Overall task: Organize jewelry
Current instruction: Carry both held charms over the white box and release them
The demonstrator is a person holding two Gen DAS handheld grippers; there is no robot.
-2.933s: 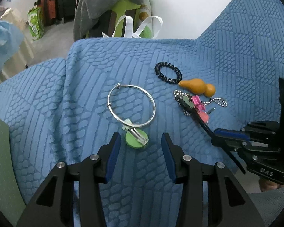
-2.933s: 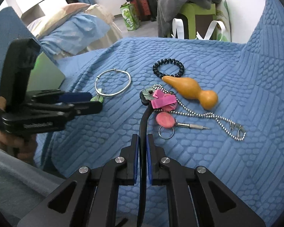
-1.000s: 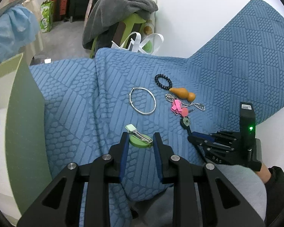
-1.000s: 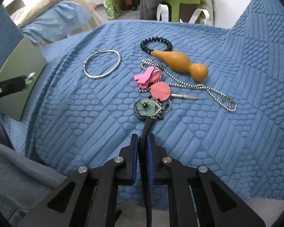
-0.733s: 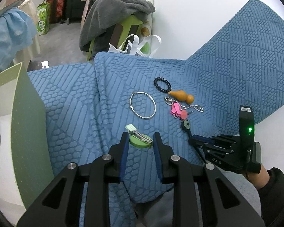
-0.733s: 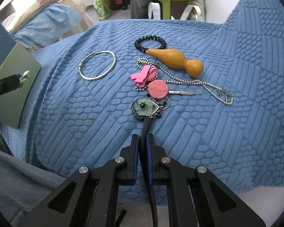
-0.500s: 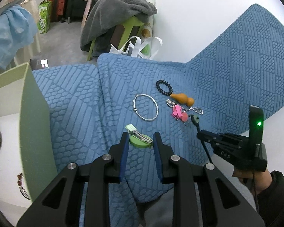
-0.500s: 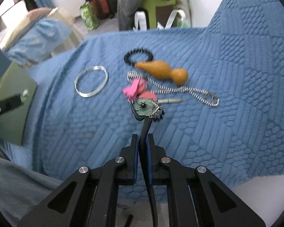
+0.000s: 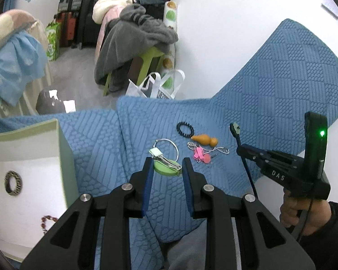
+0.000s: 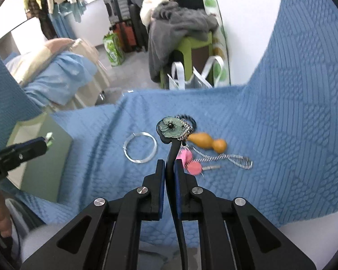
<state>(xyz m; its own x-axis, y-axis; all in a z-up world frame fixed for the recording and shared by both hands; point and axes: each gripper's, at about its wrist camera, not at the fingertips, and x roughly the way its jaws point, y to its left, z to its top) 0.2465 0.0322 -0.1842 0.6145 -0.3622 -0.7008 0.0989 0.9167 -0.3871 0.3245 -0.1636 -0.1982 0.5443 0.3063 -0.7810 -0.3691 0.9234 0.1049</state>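
My left gripper (image 9: pixel 165 167) is shut on a green round hair clip (image 9: pixel 166 167) and holds it in the air above the blue quilt (image 9: pixel 101 139). My right gripper (image 10: pixel 169 171) is shut on a black headband (image 10: pixel 172 153) with a green flower (image 10: pixel 170 127) at its tip, lifted off the quilt; it also shows in the left wrist view (image 9: pixel 235 130). On the quilt lie a silver bangle (image 10: pixel 140 150), a black bead bracelet (image 9: pixel 185 129), an orange gourd (image 10: pixel 207 141), pink charms (image 10: pixel 191 163) and a ball chain (image 10: pixel 232 158).
A pale green open box (image 9: pixel 63 148) stands at the left, with a patterned ring (image 9: pixel 13 183) and red beads (image 9: pixel 47 221) inside on its white floor. Beyond the quilt's far edge are a green stool with grey clothes (image 9: pixel 133 42) and white bags (image 9: pixel 155 87).
Both grippers have risen and pulled back from the quilt. The right one has lifted the headband clear of the other jewelry. The box has come further into the left view.
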